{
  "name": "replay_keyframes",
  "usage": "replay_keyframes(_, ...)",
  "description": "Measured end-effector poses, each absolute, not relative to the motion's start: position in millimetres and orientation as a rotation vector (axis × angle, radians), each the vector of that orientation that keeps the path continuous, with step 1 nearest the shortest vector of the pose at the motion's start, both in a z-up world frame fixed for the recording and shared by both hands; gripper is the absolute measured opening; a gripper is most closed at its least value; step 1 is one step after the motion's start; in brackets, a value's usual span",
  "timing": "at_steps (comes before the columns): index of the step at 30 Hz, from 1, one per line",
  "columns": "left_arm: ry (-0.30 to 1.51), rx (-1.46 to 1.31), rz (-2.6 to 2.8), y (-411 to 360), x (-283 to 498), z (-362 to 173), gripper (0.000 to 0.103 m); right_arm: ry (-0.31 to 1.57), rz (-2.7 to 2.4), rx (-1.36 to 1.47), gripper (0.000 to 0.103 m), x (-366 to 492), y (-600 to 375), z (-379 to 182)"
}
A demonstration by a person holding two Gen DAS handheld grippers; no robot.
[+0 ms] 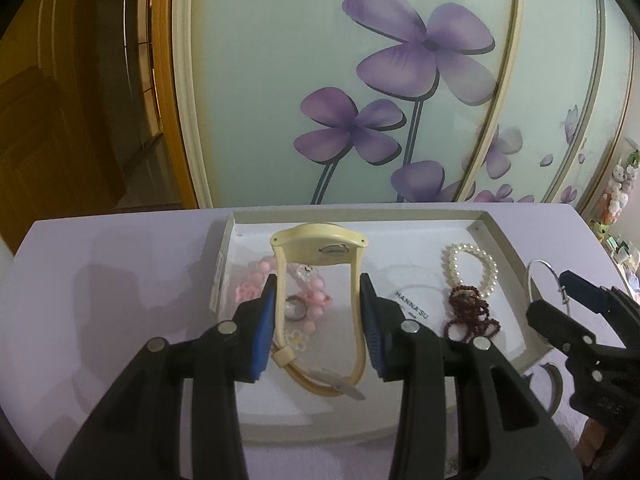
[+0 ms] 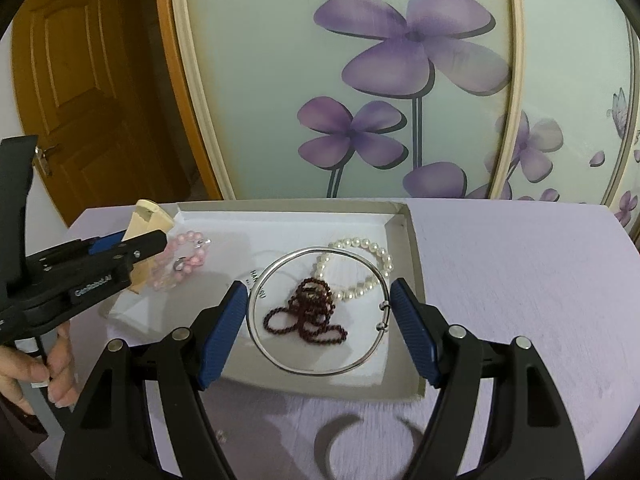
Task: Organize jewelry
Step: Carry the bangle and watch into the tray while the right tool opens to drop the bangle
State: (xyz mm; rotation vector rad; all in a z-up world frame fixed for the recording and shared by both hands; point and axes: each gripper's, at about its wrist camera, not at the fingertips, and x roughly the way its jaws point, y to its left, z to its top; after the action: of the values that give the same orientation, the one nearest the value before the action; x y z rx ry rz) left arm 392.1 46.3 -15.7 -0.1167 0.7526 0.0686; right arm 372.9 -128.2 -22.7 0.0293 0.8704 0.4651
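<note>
A shallow white box (image 1: 492,224) lies on the lilac table. My left gripper (image 1: 318,320) is shut on a cream watch (image 1: 320,244), its strap loop held between the blue pads above the box. Under it lie pink bead bracelets (image 1: 312,300) and a ring (image 1: 295,312). A pearl bracelet (image 1: 470,266) and dark red beads (image 1: 472,312) lie to the right. My right gripper (image 2: 318,328) is shut on a silver bangle (image 2: 316,370), held above the dark red beads (image 2: 308,312) and pearl bracelet (image 2: 360,268) in the box (image 2: 404,220).
A glass panel with purple flowers (image 2: 400,60) stands right behind the table. A wooden door (image 2: 80,80) is at the back left. The lilac table (image 2: 520,280) extends to the right of the box. Small toys (image 1: 620,188) hang at far right.
</note>
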Motion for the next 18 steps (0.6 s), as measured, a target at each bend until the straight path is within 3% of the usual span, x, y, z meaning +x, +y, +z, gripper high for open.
replay_keyframes(18, 0.753, -0.109, 0.066, 51, 418, -24, 0.039, 0.903, 0.476, 0.025, 0.075, 398, -117, -47)
